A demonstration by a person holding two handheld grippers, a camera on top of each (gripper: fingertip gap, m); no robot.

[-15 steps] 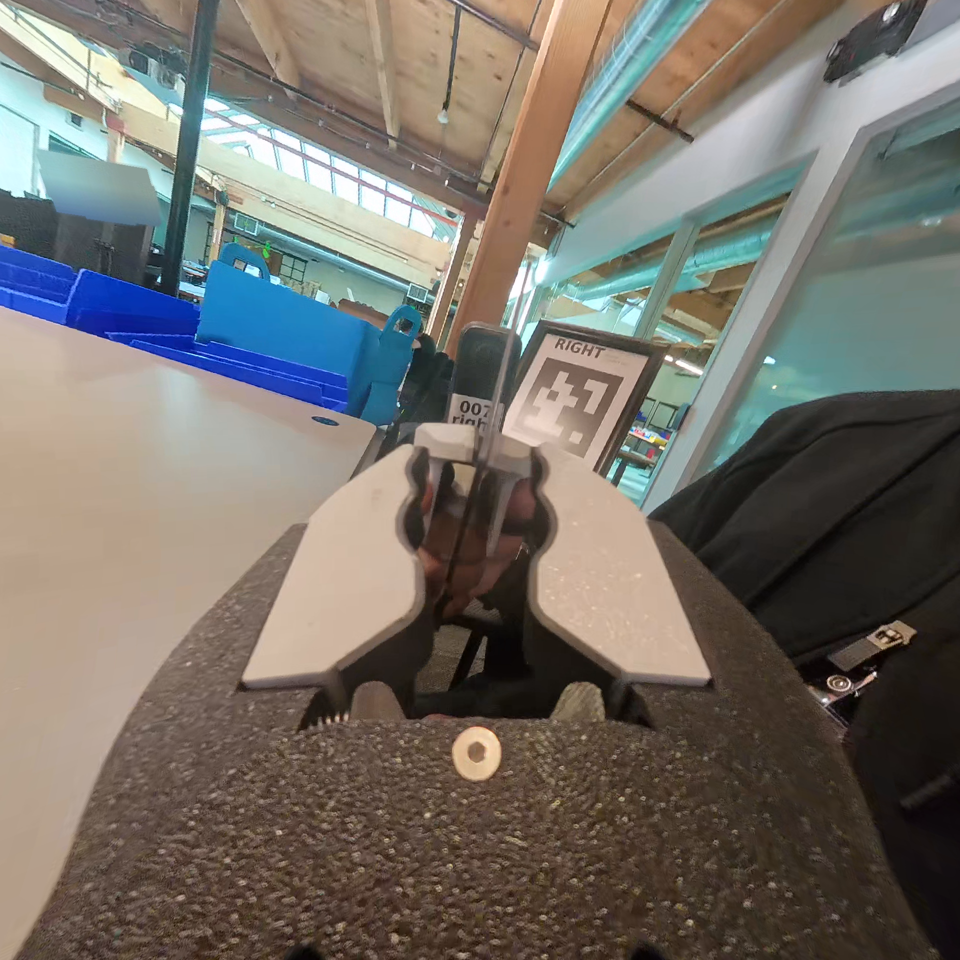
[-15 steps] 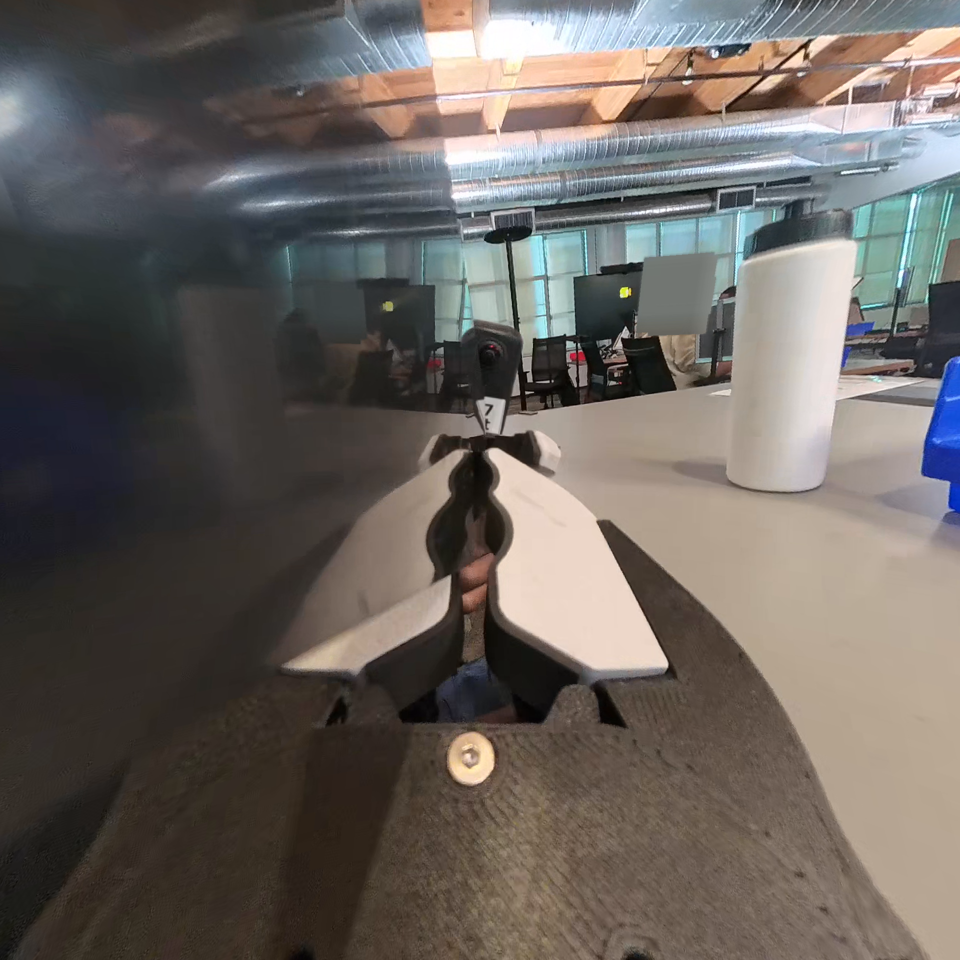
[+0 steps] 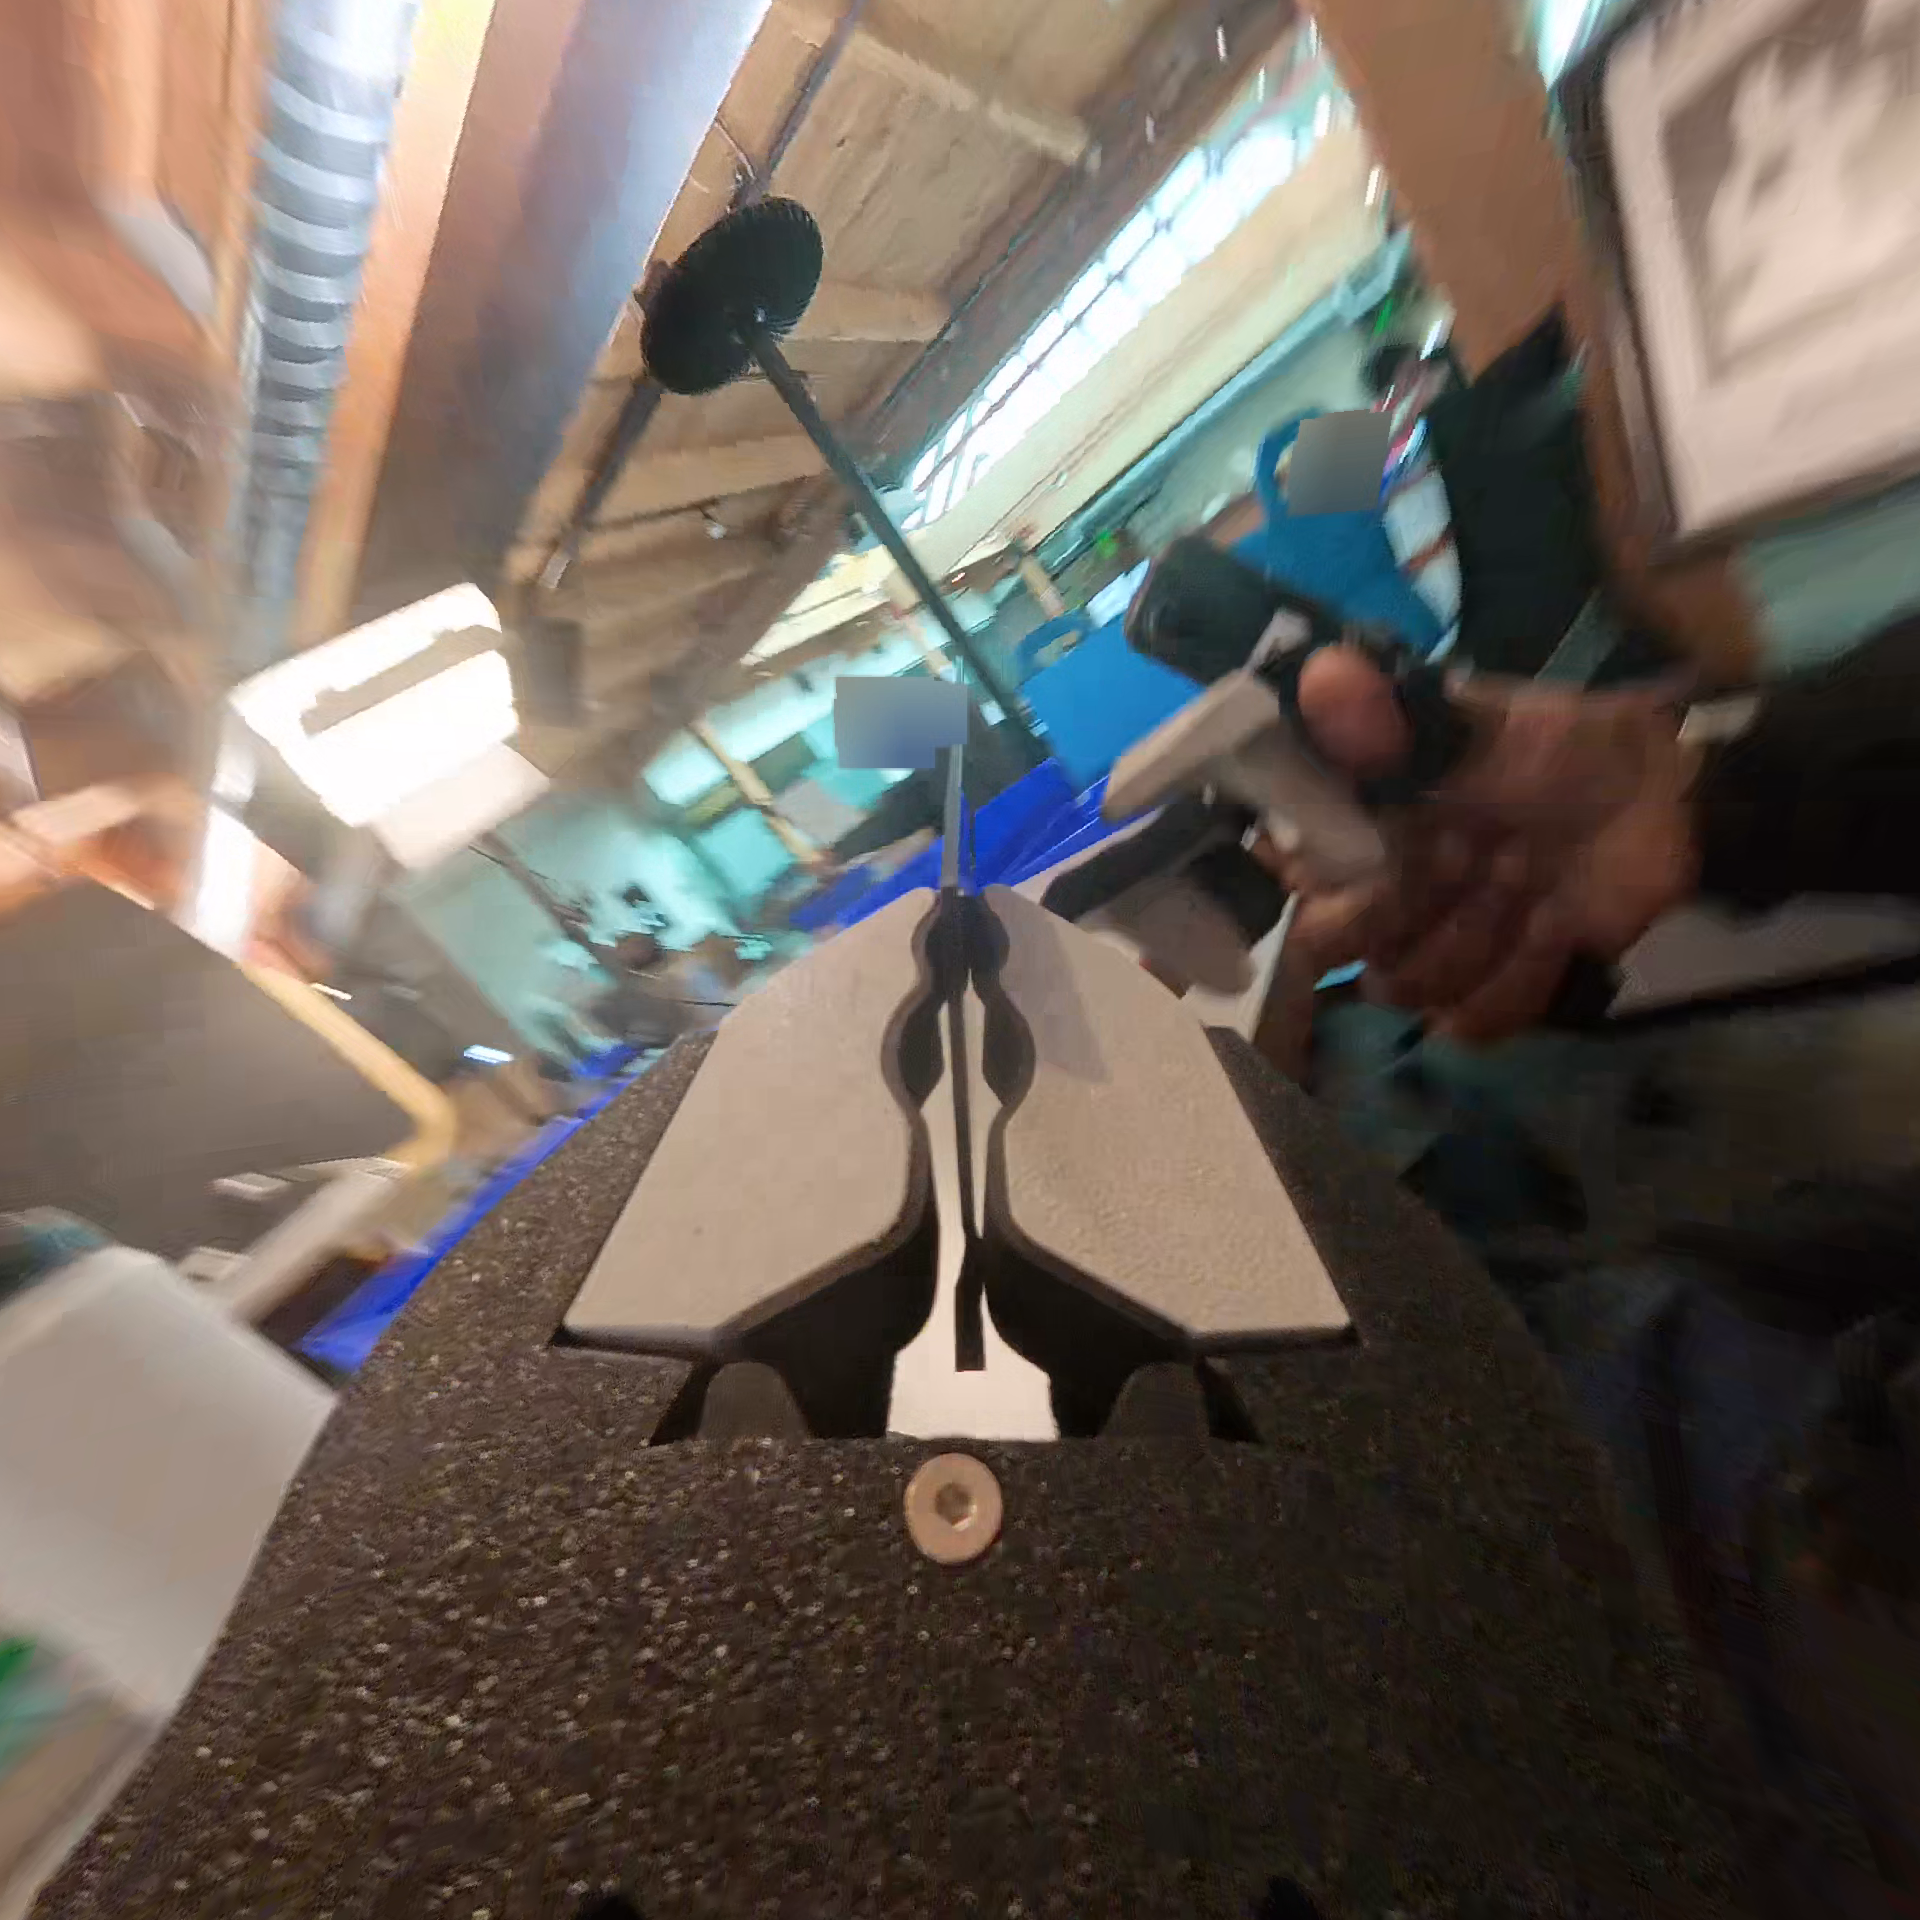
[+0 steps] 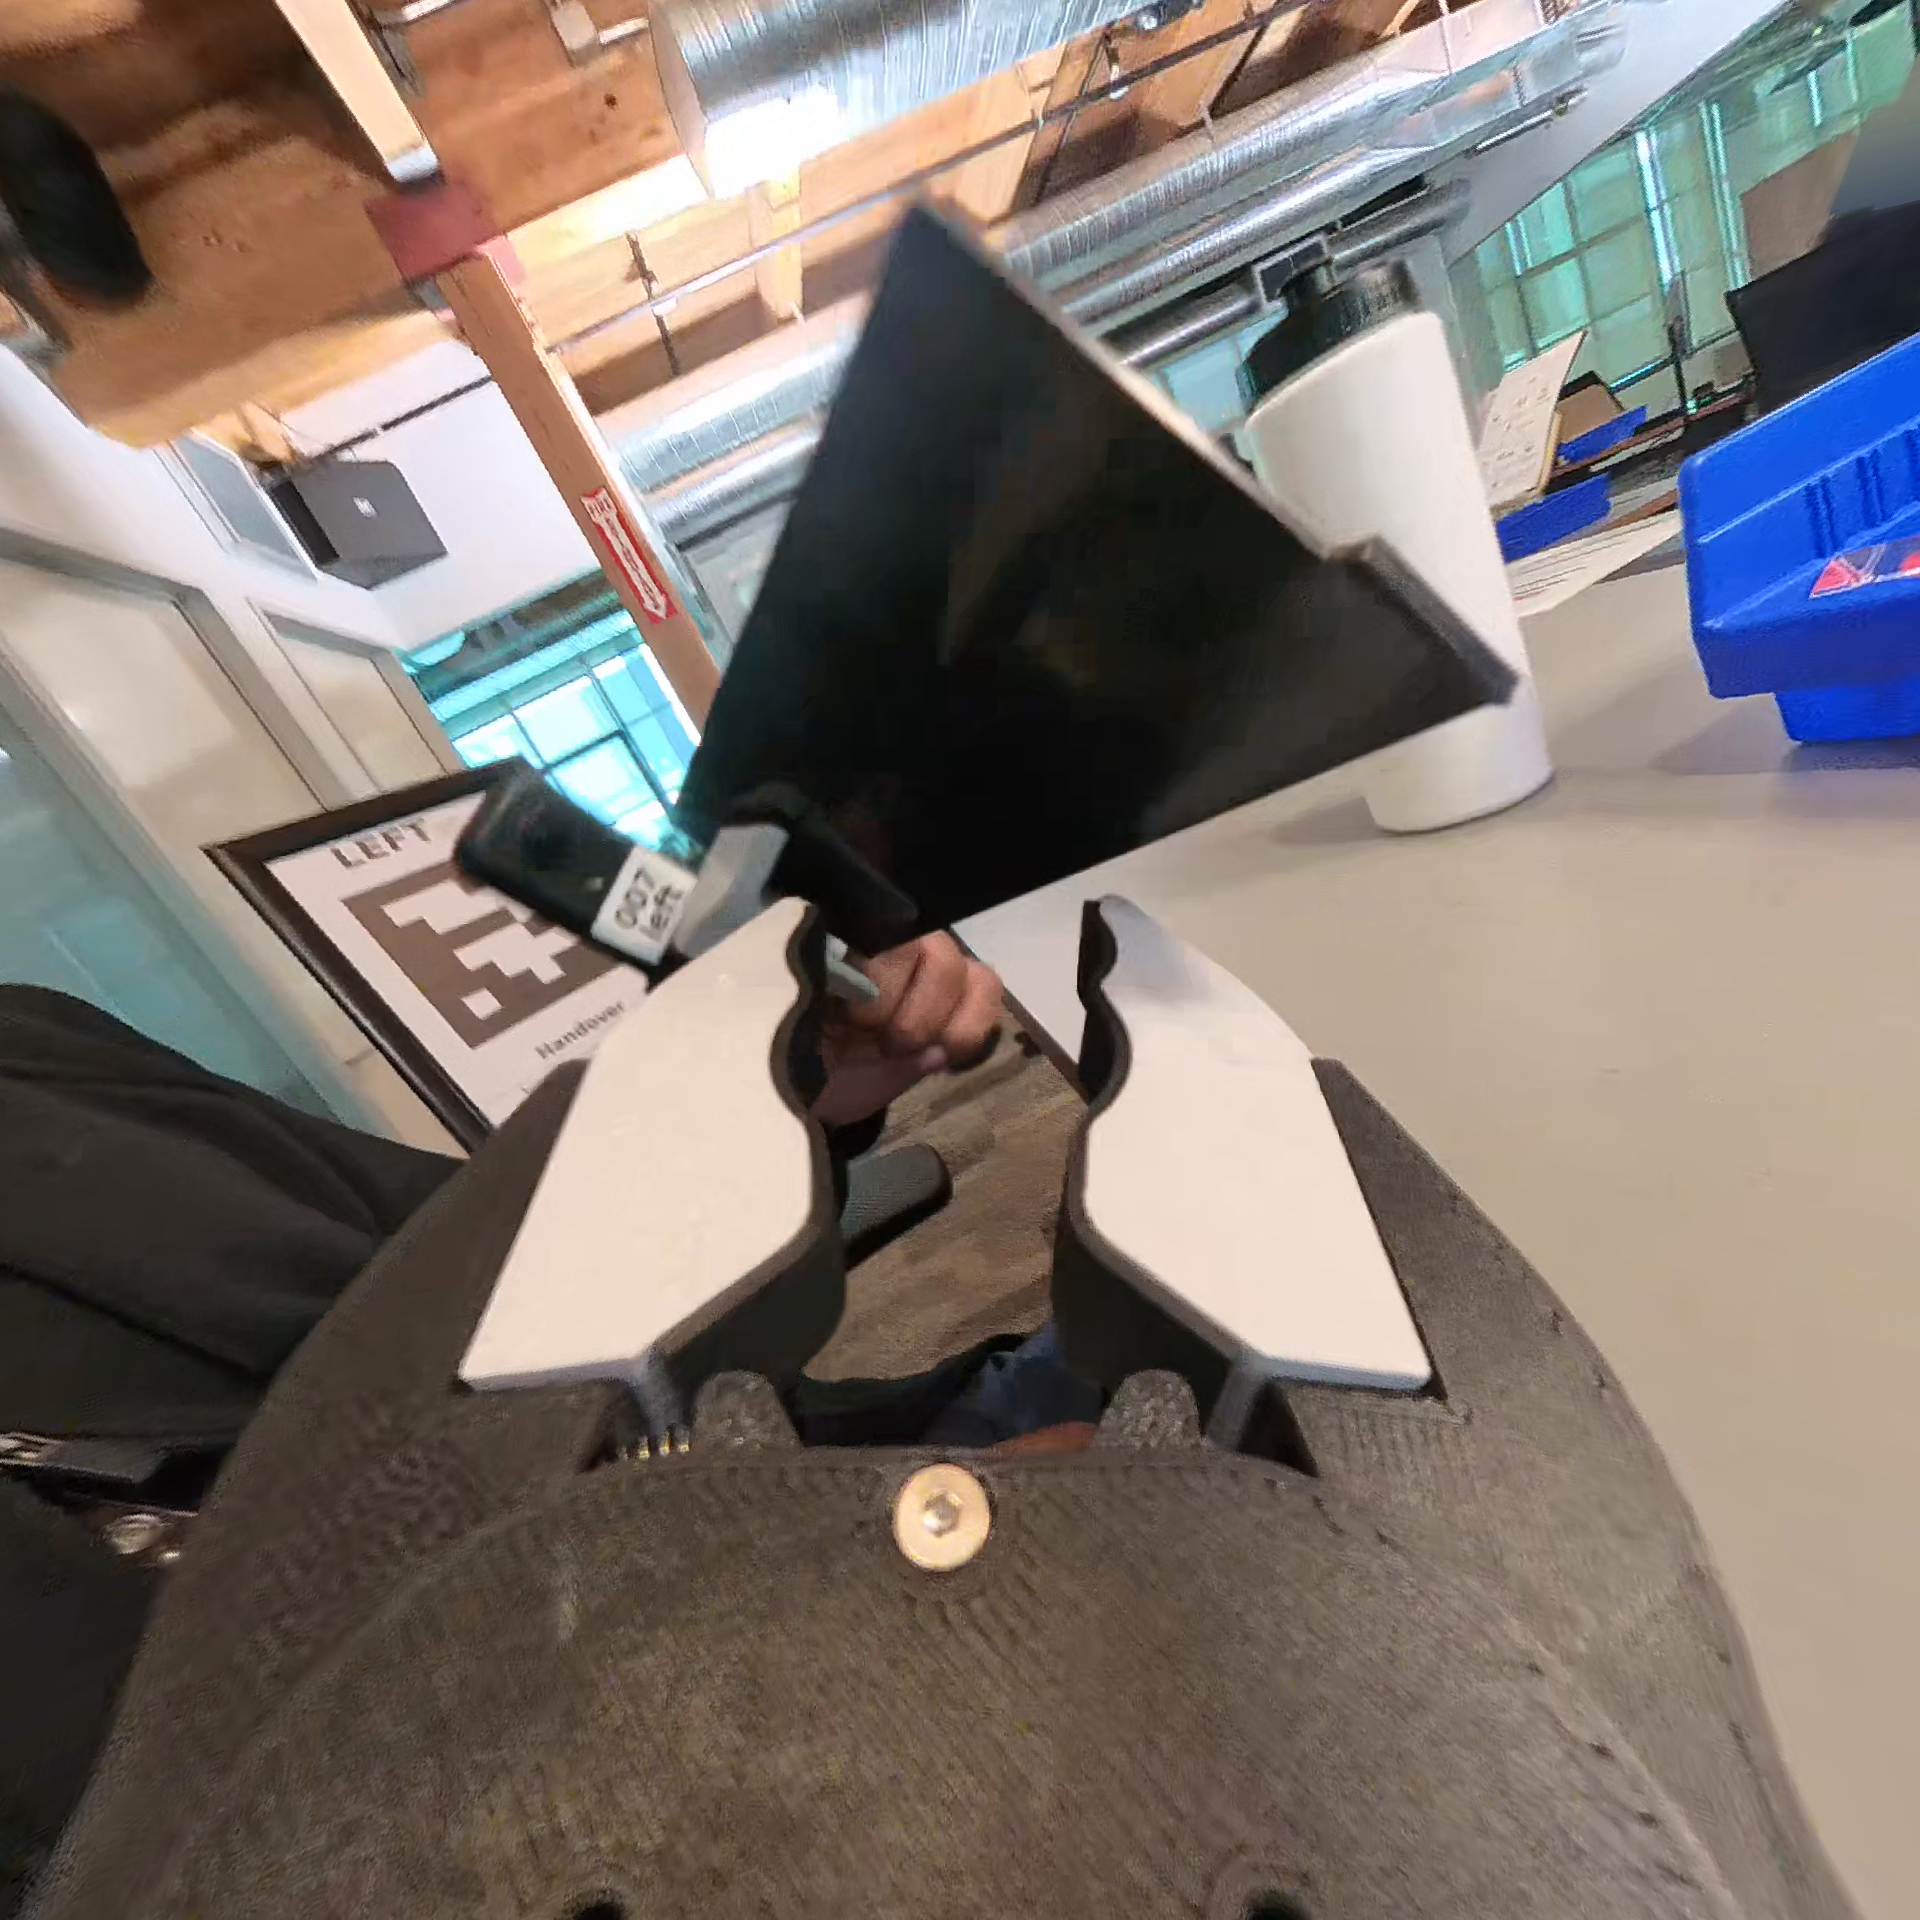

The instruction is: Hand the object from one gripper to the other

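Object: I see a thin black panel (image 4: 1049, 623), flat and square-cornered, raised in the air above the table; in my left wrist view it shows edge-on as a dark sliver (image 3: 961, 1101) running between the fingers.
Left gripper (image 3: 958, 914): its grey fingers are pressed together onto the panel's edge; in my right wrist view the same gripper (image 4: 800, 883) shows at the panel's lower left corner, clamped there, with a hand (image 4: 914, 1008) on its handle.
Right gripper (image 4: 945, 914): fingers spread apart with nothing between them, near the panel's lower edge, not touching it. In my left wrist view it sits at far right (image 3: 1195, 758), blurred, held by a hand (image 3: 1496, 831).
Table (image 4: 1558, 1091): pale grey surface, to the right and far.
White bottle (image 4: 1392, 582): dark cap, upright on the table, partly hidden behind the panel's right corner.
Blue bin (image 4: 1818, 582): at far right on the table.
Framed marker card (image 4: 436, 956): at near left, behind the left gripper.
Black jacket (image 4: 156, 1195): at left edge.
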